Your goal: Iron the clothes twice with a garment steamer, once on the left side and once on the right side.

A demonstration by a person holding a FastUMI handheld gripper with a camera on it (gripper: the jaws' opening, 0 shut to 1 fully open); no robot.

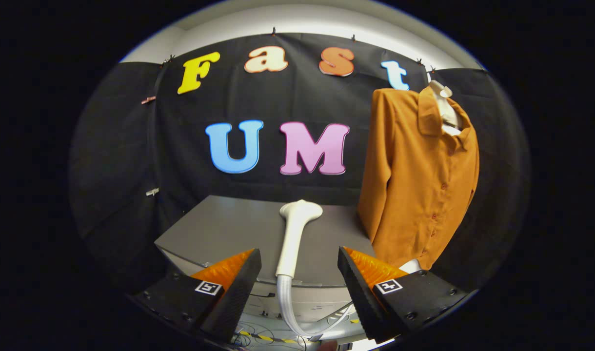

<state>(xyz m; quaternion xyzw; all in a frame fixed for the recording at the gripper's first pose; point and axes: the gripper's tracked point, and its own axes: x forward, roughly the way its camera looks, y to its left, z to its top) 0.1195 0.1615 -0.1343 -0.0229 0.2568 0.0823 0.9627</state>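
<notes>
A white garment steamer (293, 234) lies on the grey table (219, 229), head pointing away, its ribbed hose (287, 307) dropping over the table's near edge. An orange-brown button shirt (414, 180) hangs on a white hanger to the right, its hem reaching the table's right end. My gripper (300, 265) is open, fingers spread wide on either side of the steamer's handle and a little short of it, touching nothing.
Black cloth walls close the booth behind and on both sides. Below the table's near edge are cables and a yellow-black striped strip (268, 337). The table's left half is bare grey surface.
</notes>
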